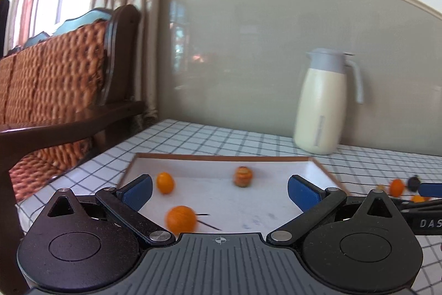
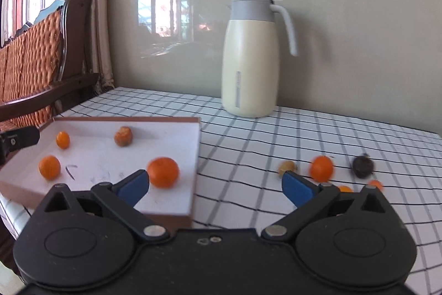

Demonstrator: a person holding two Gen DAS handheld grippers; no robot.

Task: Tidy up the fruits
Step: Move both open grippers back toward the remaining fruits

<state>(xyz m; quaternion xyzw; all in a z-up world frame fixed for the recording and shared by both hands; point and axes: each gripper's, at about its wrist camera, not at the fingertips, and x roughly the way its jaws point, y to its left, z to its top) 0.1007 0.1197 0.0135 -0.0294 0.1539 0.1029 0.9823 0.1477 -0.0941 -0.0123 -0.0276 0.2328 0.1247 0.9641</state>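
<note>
Jaws of the left gripper (image 1: 219, 188) stand wide apart with nothing between the blue pads, hanging over the near edge of the shallow white cardboard tray with a brown rim (image 1: 226, 156). The right gripper (image 2: 214, 185) is likewise spread and empty, straddling the tray's right wall and the black-and-white checked tablecloth (image 2: 304, 129).

Risks, as I judge them: the round fruits roll easily, so a pad that nudges one on the cloth could send it toward the table edge; a jaw catching the light tray's wall could shove or tip it and scatter what is already sorted. The two grippers also work close together, and the left one's tip (image 2: 19, 138) shows just beside the tray's far-left corner in the right wrist view, so they could collide.

Inside the tray lie four fruits: a large round orange mandarin (image 2: 163, 172), a second mandarin (image 2: 49, 166), a small oval kumquat (image 2: 63, 139) and a mottled, wrinkled orange-brown fruit (image 2: 123, 136). On the cloth to the right wait an orange fruit (image 2: 321, 168), a pale yellowish one (image 2: 287, 167), a dark purplish one (image 2: 363, 167) and two small orange pieces, partly hidden. A cream insulated jug with a grey lid (image 2: 250, 60) stands well behind.
</note>
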